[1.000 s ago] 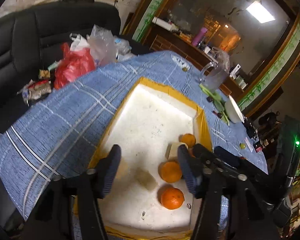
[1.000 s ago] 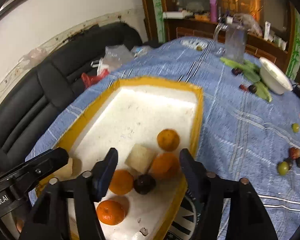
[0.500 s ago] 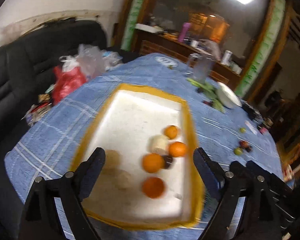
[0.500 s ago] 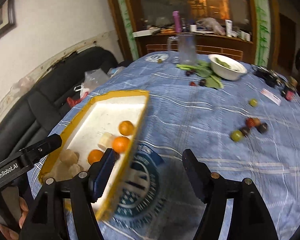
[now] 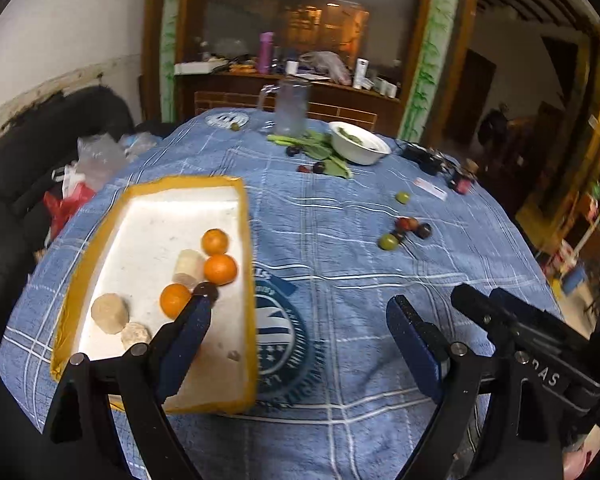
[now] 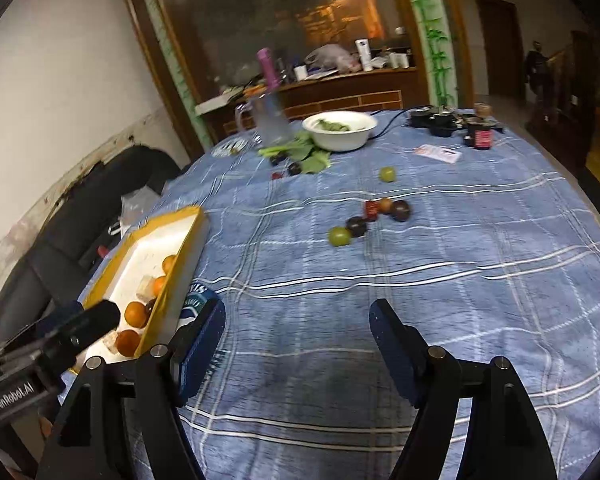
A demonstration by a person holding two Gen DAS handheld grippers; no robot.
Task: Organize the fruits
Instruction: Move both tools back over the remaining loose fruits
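Observation:
A yellow-rimmed white foam tray (image 5: 244, 240) lies on the blue checked tablecloth at the left; it also shows in the right wrist view (image 6: 192, 236). It holds three oranges (image 5: 219, 269), a dark plum (image 5: 206, 290) and pale beige lumps (image 5: 110, 313). A loose cluster of small fruits lies mid-table: a green one (image 6: 339, 236), dark plums (image 6: 400, 210) and a reddish one (image 5: 406, 224). A single green fruit (image 6: 387, 174) lies farther back. My left gripper (image 5: 300, 332) is open and empty above the tray's right edge. My right gripper (image 6: 296, 336) is open and empty above bare cloth.
At the back stand a white bowl (image 6: 340, 130) on green leaves, a glass pitcher (image 5: 294, 108), more small dark fruits (image 5: 319, 167), a card (image 6: 438, 154) and a jar (image 6: 480, 134). A black sofa with bags (image 5: 84, 164) is left of the table.
Both grippers have swung right, away from over the tray and towards the middle of the table. The loose fruit cluster has come into view. Both stay open and empty.

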